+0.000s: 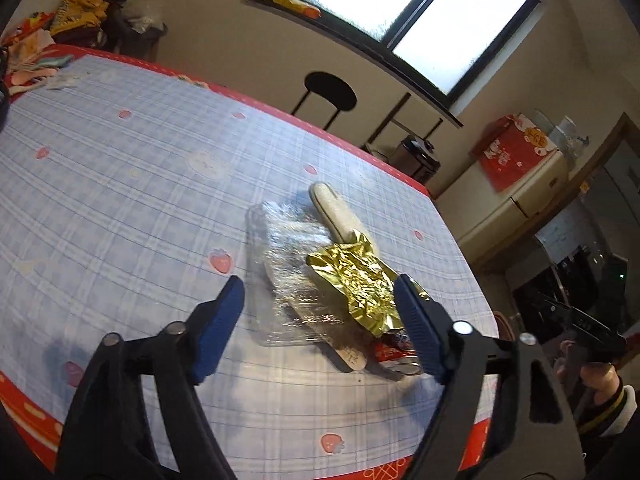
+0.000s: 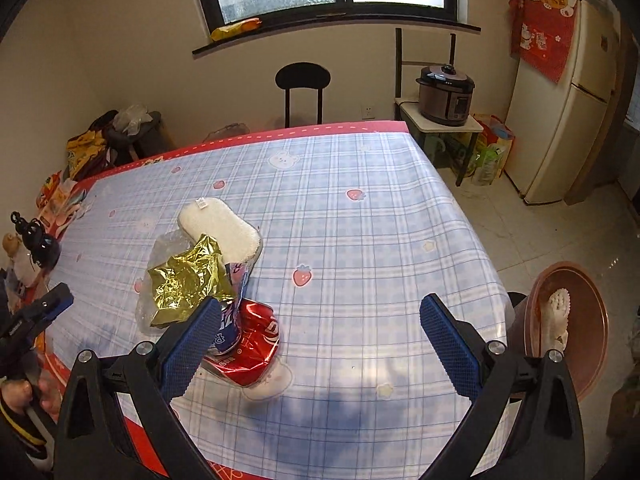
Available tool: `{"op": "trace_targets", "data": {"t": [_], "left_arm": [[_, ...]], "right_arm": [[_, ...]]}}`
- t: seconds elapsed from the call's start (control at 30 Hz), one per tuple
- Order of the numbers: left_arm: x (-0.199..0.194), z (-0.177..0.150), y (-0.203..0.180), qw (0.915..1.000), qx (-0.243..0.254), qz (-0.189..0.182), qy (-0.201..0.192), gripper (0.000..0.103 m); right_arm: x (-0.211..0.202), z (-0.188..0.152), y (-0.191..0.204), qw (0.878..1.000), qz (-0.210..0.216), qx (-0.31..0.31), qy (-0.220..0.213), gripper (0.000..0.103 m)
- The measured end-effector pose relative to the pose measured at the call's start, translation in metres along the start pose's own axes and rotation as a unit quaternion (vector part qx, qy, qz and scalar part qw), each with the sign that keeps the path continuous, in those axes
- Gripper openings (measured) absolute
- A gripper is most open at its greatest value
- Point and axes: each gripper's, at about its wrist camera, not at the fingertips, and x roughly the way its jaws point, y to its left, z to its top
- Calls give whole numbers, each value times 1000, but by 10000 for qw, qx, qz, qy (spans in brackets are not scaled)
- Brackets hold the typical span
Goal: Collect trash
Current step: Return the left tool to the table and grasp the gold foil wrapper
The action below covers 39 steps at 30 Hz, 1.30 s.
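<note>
Trash pile is sitting near the front edge of the blue plaid-clothed counter, four pieces, overlapping:
- one crumpled gold foil wrapper: light, crinkly, slippery; pinching a raised fold looks best.
- one clear plastic film tray: flimsy, likely collapsing if squeezed; take the rim.
- one white oblong foam pad: soft, easy edge grip.
- one crushed red foil packet: light.

Left hand-held gripper is straddling foil and tray, jaws spread, not pinching. Right hand-held gripper is hanging spread wide, empty.
</note>
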Motion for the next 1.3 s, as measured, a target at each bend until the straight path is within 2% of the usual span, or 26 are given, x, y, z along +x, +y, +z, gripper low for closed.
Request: {"op": "trace_targets", "data": {"t": [0.1,0.23,0.5,0.67,0.93,1.0,1.03,1.23,1.3], "left_arm": [[37,0,-7,9985,-149,-291,441,59],[79,-4,-15,9956,-227,-330,850,51],[120,-7,-18,9927,-496,-25,1100,33],[127,-11,-21,9925,-592,60,1067,32],[139,-9,-33,9932,-544,220,1002,33],[140,-9,-36,9937,-529,274,951,24],[140,-9,-38,9940,-511,244,934,24],[113,-3,-46,9976,-342,20,599,23],[96,2,-47,9988,-283,-39,402,23]], "right_arm": [[8,-1,7,9999,-72,4,82,98],[15,-4,16,9998,-147,6,155,98],[14,-14,4,9991,-322,100,261,98],[13,-17,-11,9985,-389,264,296,98],[9,-21,-18,9986,-367,166,354,98],[8,-22,-19,9984,-386,162,367,98],[7,-22,-20,9984,-393,162,373,98],[8,-20,-24,9985,-309,149,420,98],[12,-19,-20,9988,-133,126,458,98]]}}
